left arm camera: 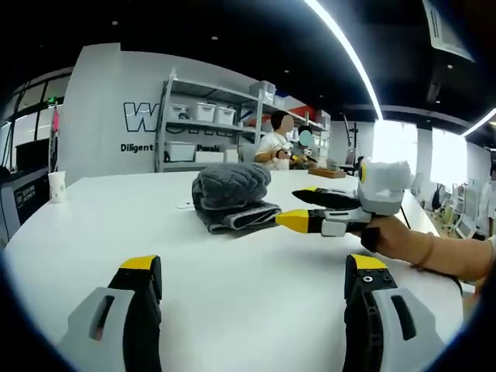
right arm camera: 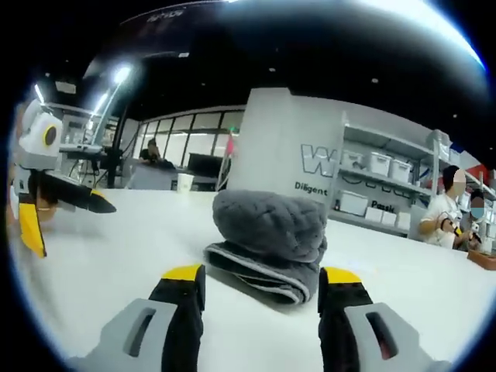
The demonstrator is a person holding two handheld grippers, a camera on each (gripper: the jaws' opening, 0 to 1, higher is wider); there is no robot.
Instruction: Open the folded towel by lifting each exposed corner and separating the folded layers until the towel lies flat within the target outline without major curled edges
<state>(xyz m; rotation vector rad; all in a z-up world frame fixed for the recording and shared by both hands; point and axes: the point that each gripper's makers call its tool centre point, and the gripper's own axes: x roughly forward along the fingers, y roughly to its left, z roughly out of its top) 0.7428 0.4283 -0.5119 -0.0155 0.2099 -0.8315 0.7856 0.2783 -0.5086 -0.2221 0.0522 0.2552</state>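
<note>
A grey towel [left arm camera: 231, 194] lies folded on the white table [left arm camera: 232, 294], with a bunched lump on top of its flat layers. In the left gripper view my left gripper [left arm camera: 254, 267] stands open well short of it, with nothing between the jaws. The right gripper [left arm camera: 294, 206], held by a hand, comes in from the right, open, its tips just beside the towel's right edge. In the right gripper view the towel [right arm camera: 267, 232] sits close ahead between the open jaws of the right gripper [right arm camera: 262, 275]. The left gripper [right arm camera: 71, 229] shows open at the far left.
A paper cup [left arm camera: 56, 186] stands near the table's far left edge. Behind the table are metal shelves with white bins [left arm camera: 201, 124], a white wall with lettering and a seated person [left arm camera: 275, 143]. Bare table [right arm camera: 101, 279] spreads around the towel.
</note>
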